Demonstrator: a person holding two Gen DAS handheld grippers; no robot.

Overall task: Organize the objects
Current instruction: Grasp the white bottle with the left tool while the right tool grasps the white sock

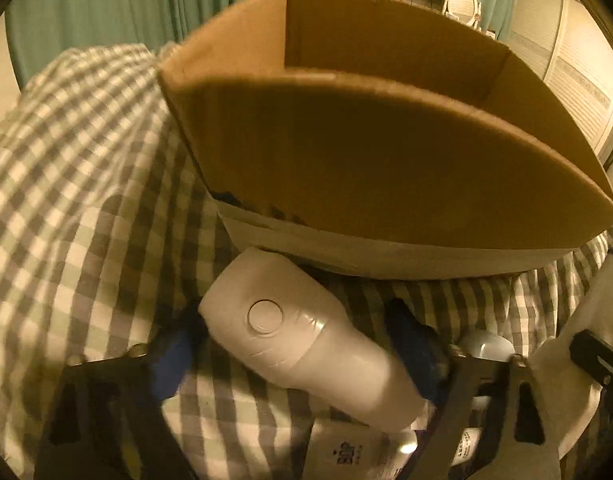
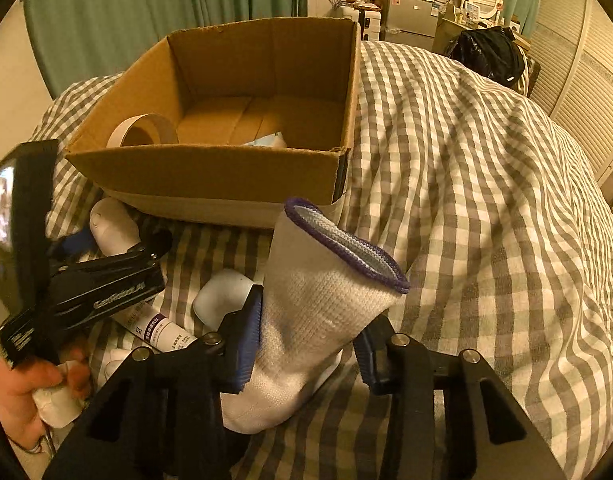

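An open cardboard box (image 2: 210, 176) stands on the checked bedspread; in the left wrist view the box (image 1: 386, 168) fills the upper frame. My left gripper (image 1: 302, 344) is around a white handheld device with a round button (image 1: 286, 328), its blue pads at both sides, close to the box's near wall. The left gripper also shows in the right wrist view (image 2: 118, 248), with the device's tip (image 2: 110, 220) beside it. My right gripper (image 2: 306, 344) is shut on a white knit glove with a purple cuff (image 2: 326, 280), cuff up, in front of the box.
Inside the box are a tape roll (image 2: 146, 130) and a pale packet (image 2: 266, 141). A white tube with purple label (image 2: 154, 326) and a white rounded object (image 2: 222, 296) lie on the bedspread (image 2: 486, 200). A black bag (image 2: 490, 52) sits at the far right.
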